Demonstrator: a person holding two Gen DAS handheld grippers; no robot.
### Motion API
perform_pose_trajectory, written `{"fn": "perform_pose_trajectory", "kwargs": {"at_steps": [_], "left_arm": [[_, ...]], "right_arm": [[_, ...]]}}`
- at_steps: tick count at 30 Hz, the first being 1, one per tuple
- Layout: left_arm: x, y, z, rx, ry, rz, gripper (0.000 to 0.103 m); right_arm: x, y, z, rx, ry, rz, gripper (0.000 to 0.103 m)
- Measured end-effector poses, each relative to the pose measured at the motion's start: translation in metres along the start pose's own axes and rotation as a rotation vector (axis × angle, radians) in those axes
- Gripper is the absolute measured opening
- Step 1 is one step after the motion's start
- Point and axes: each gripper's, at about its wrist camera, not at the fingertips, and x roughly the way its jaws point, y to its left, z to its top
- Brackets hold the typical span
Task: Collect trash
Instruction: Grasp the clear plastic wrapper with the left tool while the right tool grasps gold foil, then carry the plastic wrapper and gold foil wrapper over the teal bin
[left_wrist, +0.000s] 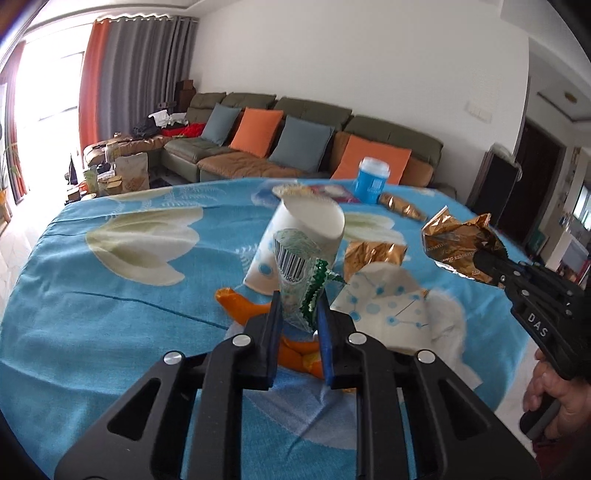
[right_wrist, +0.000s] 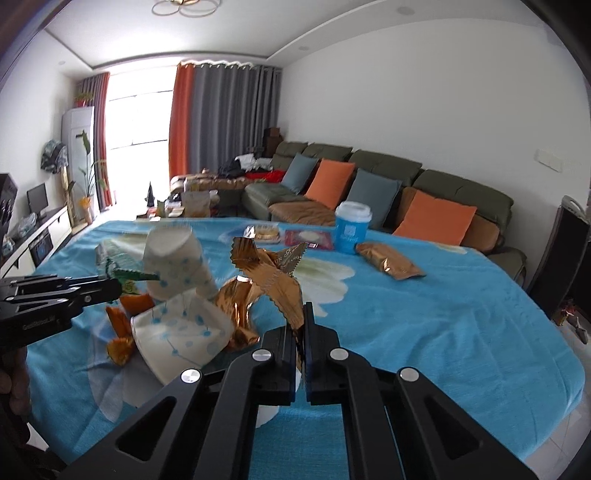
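My left gripper (left_wrist: 298, 301) is shut on a green and white wrapper (left_wrist: 295, 269) with a barcode, held above the table. It also shows in the right wrist view (right_wrist: 118, 286). My right gripper (right_wrist: 303, 314) is shut on a crumpled gold foil wrapper (right_wrist: 273, 273), which also shows in the left wrist view (left_wrist: 461, 243). Two white paper cups with blue dots lie among the trash: one tipped (left_wrist: 303, 240), one on its side (left_wrist: 388, 306). Orange peel (left_wrist: 243, 306) and another gold wrapper (left_wrist: 373, 254) lie beside them.
The table carries a blue flowered cloth (left_wrist: 110, 295). At its far side stand a blue cup with a white lid (right_wrist: 351, 227), a gold snack packet (right_wrist: 391, 264), a red packet (right_wrist: 308, 238) and a round snack (right_wrist: 264, 232). A sofa (right_wrist: 369, 177) is behind.
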Motion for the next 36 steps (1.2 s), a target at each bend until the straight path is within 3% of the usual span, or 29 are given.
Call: {"fn": "perform_pose_trajectory", "kwargs": {"at_steps": [7, 14, 22, 30, 36], "left_arm": [[-0.047, 0.014, 0.003, -0.041, -0.085, 0.004, 0.018], [-0.110, 0.046, -0.007, -0.101, -0.177, 0.102, 0.018], [-0.176, 0.095, -0.036, -0.189, -0.249, 0.269, 0.018], [-0.234, 0.159, -0.067, -0.306, -0.293, 0.453, 0.018], [-0.271, 0.202, -0.092, -0.376, -0.290, 0.587, 0.018]], "right_arm": [[-0.032, -0.001, 0.016, 0.044, -0.112, 0.038, 0.002], [-0.048, 0.032, 0.031, 0.017, -0.146, 0.166, 0.002], [-0.046, 0.103, 0.046, -0.070, -0.137, 0.396, 0.002], [-0.034, 0.200, 0.057, -0.179, -0.090, 0.658, 0.002], [-0.021, 0.275, 0.061, -0.275, -0.032, 0.806, 0.002]]}}
